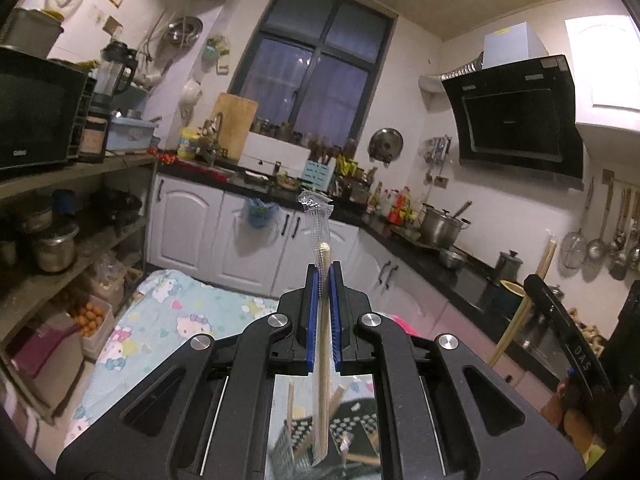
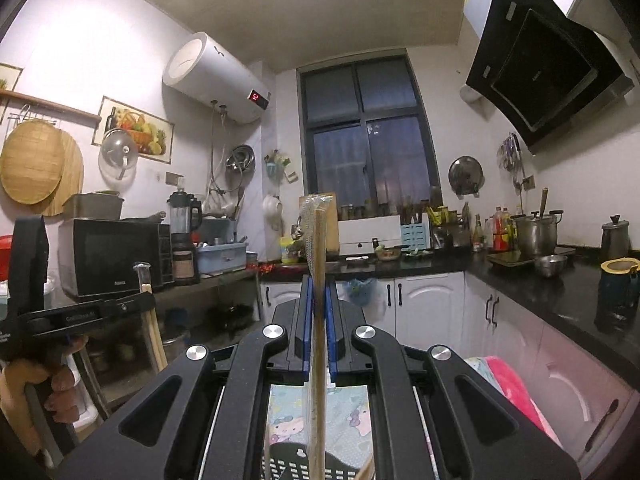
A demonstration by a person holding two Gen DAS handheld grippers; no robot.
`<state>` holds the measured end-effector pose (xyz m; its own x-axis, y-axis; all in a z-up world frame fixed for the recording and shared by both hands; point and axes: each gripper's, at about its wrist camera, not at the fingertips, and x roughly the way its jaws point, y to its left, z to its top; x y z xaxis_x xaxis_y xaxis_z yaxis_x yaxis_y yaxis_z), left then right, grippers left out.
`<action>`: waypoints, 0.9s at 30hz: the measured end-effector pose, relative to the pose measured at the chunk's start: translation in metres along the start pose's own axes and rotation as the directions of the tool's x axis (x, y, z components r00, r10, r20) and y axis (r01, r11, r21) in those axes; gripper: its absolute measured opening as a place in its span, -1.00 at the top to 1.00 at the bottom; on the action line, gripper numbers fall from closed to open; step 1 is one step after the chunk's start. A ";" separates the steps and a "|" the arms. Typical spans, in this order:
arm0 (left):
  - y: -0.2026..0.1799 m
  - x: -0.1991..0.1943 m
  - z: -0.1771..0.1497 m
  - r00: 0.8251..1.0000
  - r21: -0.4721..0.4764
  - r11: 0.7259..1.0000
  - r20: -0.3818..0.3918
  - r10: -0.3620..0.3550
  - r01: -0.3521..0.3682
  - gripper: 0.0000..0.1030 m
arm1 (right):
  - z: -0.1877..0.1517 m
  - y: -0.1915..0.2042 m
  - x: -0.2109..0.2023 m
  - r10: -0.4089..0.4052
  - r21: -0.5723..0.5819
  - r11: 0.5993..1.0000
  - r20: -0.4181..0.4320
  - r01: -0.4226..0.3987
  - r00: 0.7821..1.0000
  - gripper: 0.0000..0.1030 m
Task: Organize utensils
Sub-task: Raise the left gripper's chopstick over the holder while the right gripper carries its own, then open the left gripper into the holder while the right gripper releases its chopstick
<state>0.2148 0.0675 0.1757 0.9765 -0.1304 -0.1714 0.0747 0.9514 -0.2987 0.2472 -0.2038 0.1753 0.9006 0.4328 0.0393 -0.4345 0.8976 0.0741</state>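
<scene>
In the left wrist view my left gripper (image 1: 324, 276) is shut on a pair of wooden chopsticks in a clear plastic sleeve (image 1: 323, 256), held upright between the blue pads. My right gripper (image 2: 319, 284) is likewise shut on another sleeved wooden pair (image 2: 319, 240), also upright. Under both grippers lies a dark perforated basket (image 2: 288, 466) with more chopsticks (image 1: 338, 398) in it. The right gripper's body (image 1: 560, 320) and its chopsticks (image 1: 520, 312) show at the right edge of the left wrist view. The left gripper's body (image 2: 80, 316) and a hand (image 2: 40, 380) show at the left of the right wrist view.
A cartoon-print cloth (image 1: 168, 320) covers the surface under the basket, with a pink cloth (image 2: 508, 384) beside it. A shelf with a microwave (image 2: 112, 256) stands to the left. A black counter (image 2: 560, 292) with pots runs along the right. White cabinets (image 1: 192, 232) are ahead.
</scene>
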 end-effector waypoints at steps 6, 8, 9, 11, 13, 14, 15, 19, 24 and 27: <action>-0.005 0.022 -0.020 1.000 0.009 1.000 0.016 -0.001 0.001 0.94 | -0.026 0.001 0.020 -0.032 -0.017 0.999 -0.019 0.032 0.999 0.88; -0.004 0.027 -0.028 1.000 0.009 1.000 0.018 -0.002 0.002 0.94 | -0.036 0.002 0.025 -0.043 -0.020 0.999 -0.030 0.042 0.999 0.88; -0.003 0.030 -0.032 1.000 0.009 1.000 0.020 -0.005 0.004 0.94 | -0.041 0.002 0.026 -0.046 -0.018 0.999 -0.035 0.046 0.998 0.88; -0.001 0.034 -0.037 1.000 0.015 1.000 0.022 -0.009 0.009 0.94 | -0.049 0.001 0.030 -0.054 -0.015 0.998 -0.045 0.054 0.998 0.88; 0.000 0.038 -0.044 1.000 0.023 1.000 0.017 -0.011 0.010 0.94 | -0.057 -0.001 0.034 -0.057 -0.004 0.998 -0.056 0.057 0.997 0.87; 0.001 0.040 -0.047 1.000 0.022 1.000 0.011 -0.012 0.011 0.94 | -0.060 -0.002 0.036 -0.058 0.003 0.998 -0.063 0.059 0.996 0.85; 0.003 0.043 -0.050 1.000 0.019 1.000 0.000 -0.012 0.012 0.93 | -0.062 -0.003 0.038 -0.066 0.008 0.998 -0.072 0.066 0.995 0.83; 0.011 0.049 -0.062 0.998 0.005 0.999 -0.060 -0.033 0.033 0.54 | -0.069 -0.006 0.041 -0.065 0.035 0.997 -0.116 0.070 0.991 0.47; 0.024 0.036 -0.066 0.995 -0.042 0.998 -0.090 -0.043 0.039 0.05 | -0.067 -0.010 0.027 -0.043 0.074 0.996 -0.142 0.053 0.989 0.17; 0.031 0.022 -0.064 0.995 -0.067 0.997 -0.091 -0.043 0.037 -0.39 | -0.061 -0.010 0.012 -0.032 0.090 0.995 -0.154 0.047 0.988 -0.02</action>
<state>0.2255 0.0766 0.1028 0.9499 -0.1965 -0.2431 0.0975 0.9252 -0.3668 0.2630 -0.2025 0.1138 0.9040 0.4112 -0.1173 -0.3906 0.9057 0.1650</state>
